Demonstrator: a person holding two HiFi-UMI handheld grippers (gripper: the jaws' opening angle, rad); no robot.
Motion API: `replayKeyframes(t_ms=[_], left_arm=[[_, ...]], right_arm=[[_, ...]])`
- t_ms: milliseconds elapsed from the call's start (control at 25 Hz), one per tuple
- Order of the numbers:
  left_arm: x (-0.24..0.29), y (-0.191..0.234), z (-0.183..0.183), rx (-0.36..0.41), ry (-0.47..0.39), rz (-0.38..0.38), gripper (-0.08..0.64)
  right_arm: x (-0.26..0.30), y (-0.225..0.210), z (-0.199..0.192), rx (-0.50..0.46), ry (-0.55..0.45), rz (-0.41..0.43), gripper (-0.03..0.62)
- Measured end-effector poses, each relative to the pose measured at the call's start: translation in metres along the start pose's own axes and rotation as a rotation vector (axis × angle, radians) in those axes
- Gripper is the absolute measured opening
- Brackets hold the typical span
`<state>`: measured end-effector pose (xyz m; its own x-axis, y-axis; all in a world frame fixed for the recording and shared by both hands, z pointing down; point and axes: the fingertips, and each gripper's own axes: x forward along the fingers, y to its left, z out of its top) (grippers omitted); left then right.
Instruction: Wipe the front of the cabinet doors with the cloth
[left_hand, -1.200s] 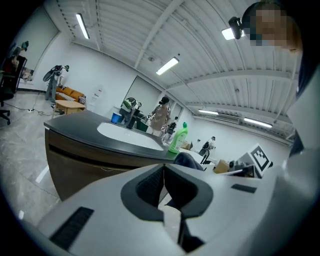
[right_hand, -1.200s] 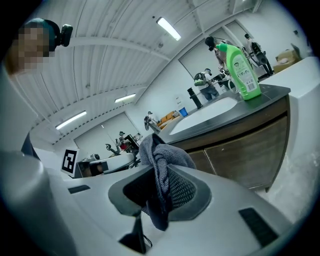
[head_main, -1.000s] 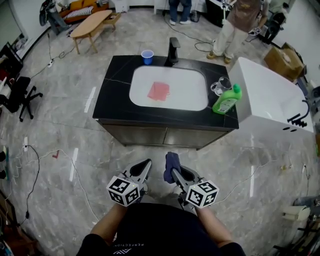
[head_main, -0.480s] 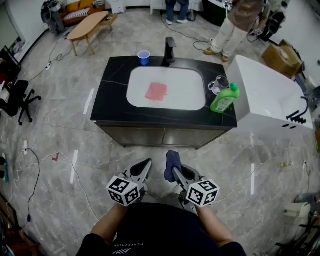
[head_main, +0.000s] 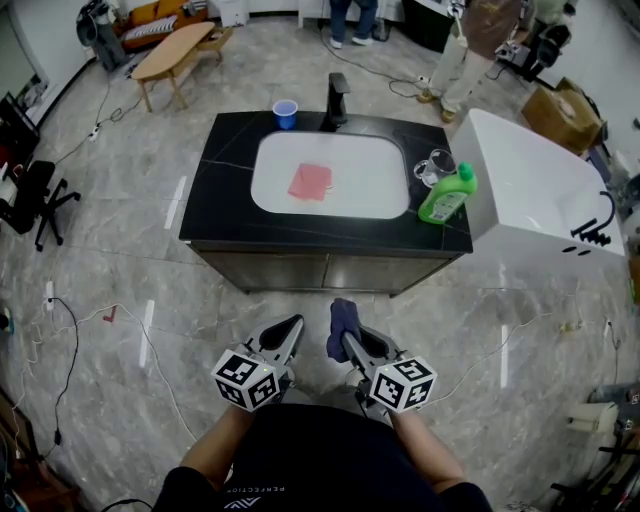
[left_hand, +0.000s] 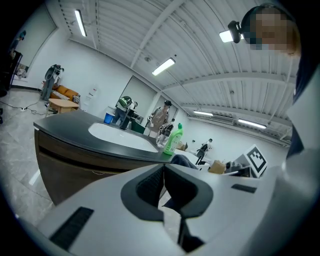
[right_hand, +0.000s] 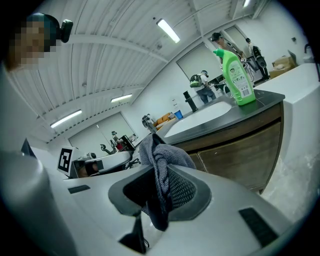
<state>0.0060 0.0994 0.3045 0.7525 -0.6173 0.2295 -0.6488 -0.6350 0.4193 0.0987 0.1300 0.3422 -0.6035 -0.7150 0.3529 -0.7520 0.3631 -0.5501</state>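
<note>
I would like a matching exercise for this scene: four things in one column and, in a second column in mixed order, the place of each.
Things:
1. blue cup
2. green bottle
3. pink cloth
4. dark cloth

Places:
A. in the white basin
B. clamped in the right hand-held gripper
C. on the counter, beside the faucet
D. at the counter's right end in the head view

Pairs: 1-C, 2-D, 3-A, 4-B

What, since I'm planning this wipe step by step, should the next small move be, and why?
Probably carry the right gripper forward until the cloth meets the cabinet doors. Its jaws are shut on the cloth, but it hangs short of the doors, with floor between, so no wiping can start yet.
</note>
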Motion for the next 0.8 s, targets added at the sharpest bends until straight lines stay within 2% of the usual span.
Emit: replayKeyframes(t_ms=[800], left_arm=[[-0.0058,-0.0003,-0.0063,-0.005,0.012,-0.007,0.011]], right_arm=[[-0.0022,0.0011,-0.0005,0.015,-0.010,-0.013,0.086]])
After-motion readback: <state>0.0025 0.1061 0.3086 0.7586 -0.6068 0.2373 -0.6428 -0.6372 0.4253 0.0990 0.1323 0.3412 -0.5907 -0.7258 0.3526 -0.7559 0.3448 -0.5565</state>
